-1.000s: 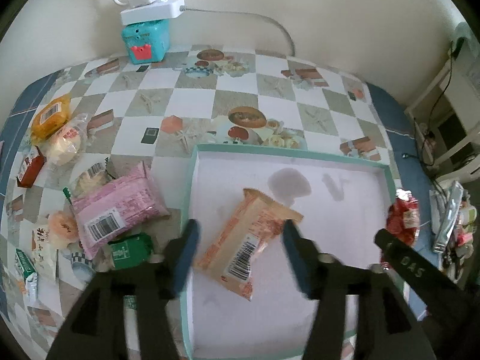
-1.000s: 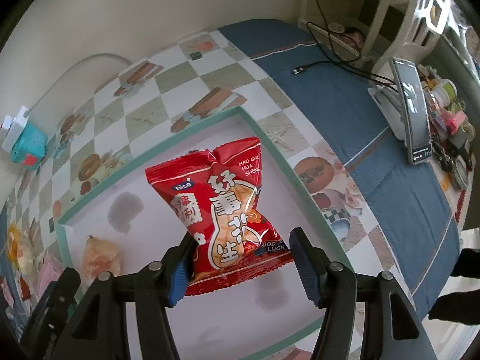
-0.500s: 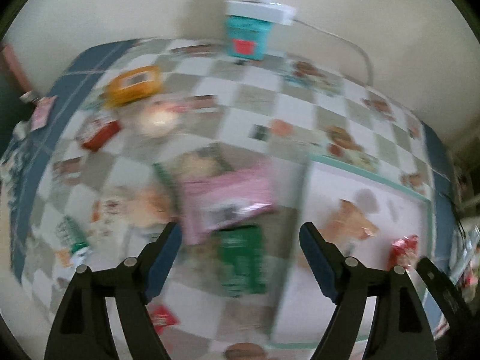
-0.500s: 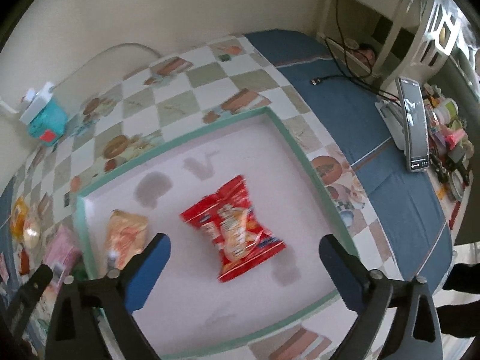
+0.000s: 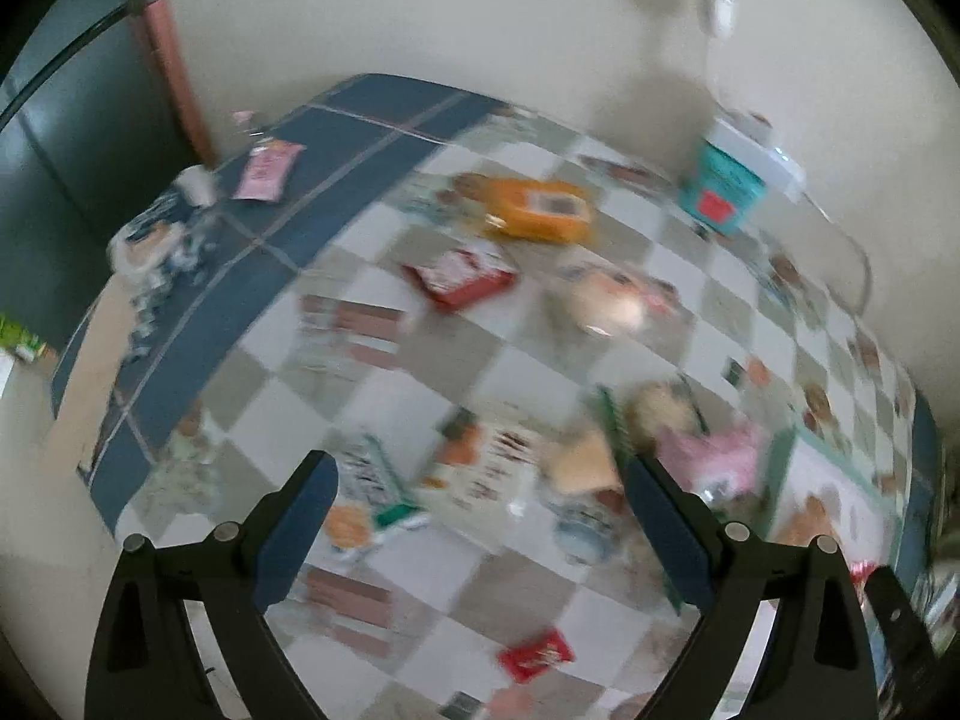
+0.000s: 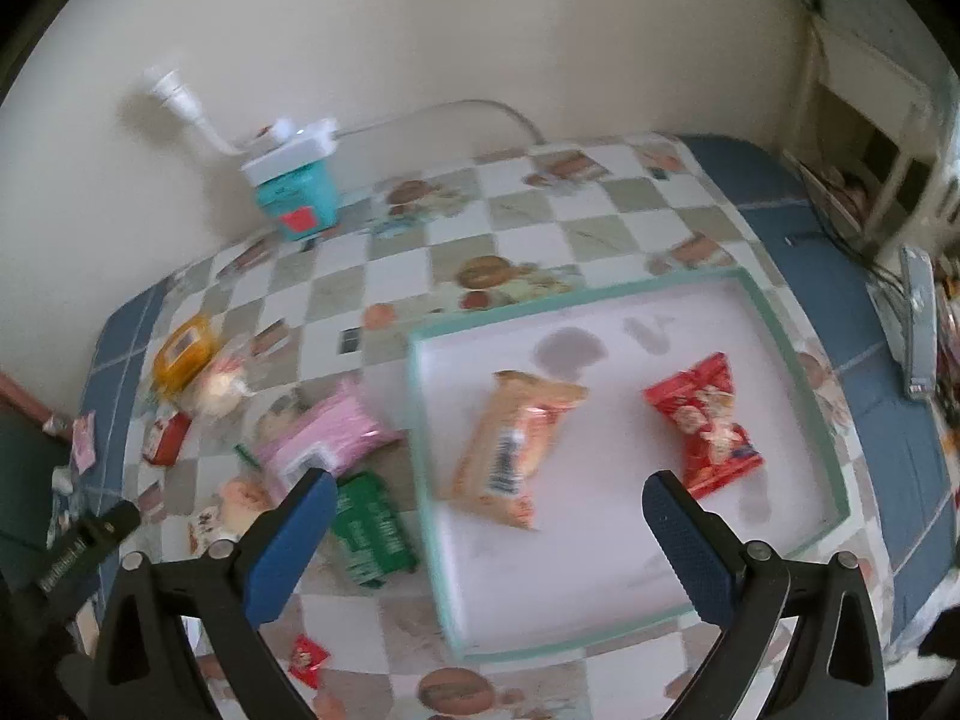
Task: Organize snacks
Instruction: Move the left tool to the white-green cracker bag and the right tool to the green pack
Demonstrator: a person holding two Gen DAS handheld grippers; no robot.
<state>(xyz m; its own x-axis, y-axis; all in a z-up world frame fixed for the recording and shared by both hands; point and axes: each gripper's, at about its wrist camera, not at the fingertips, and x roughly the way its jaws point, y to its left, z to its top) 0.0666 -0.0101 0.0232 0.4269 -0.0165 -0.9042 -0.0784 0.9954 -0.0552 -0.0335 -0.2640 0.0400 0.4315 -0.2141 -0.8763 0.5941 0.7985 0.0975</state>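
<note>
A white tray with a teal rim (image 6: 774,324) holds an orange packet (image 6: 510,450) and a red peanut packet (image 6: 705,426). My right gripper (image 6: 487,483) hangs above the tray's near left part, open wide, nothing between its fingers. Left of the tray lie a pink packet (image 6: 330,438), a green packet (image 6: 372,531) and a yellow packet (image 6: 183,351). My left gripper (image 5: 480,465) hovers over the blurred loose snacks left of the tray, its jaws opening and empty. In its view are the pink packet (image 5: 714,456), a red packet (image 5: 459,276) and the yellow packet (image 5: 540,210).
A teal box (image 6: 297,198) with a white power strip on top stands by the wall. A small red packet (image 6: 309,657) lies near the front edge. A phone on a stand (image 6: 918,324) and clutter sit right of the table. The checkered cloth ends in a blue border (image 5: 288,240).
The right gripper let go of the red packet in the tray, rose and opened wide. The left gripper left the orange packet in the tray, swung left over the loose snacks and widened its jaws.
</note>
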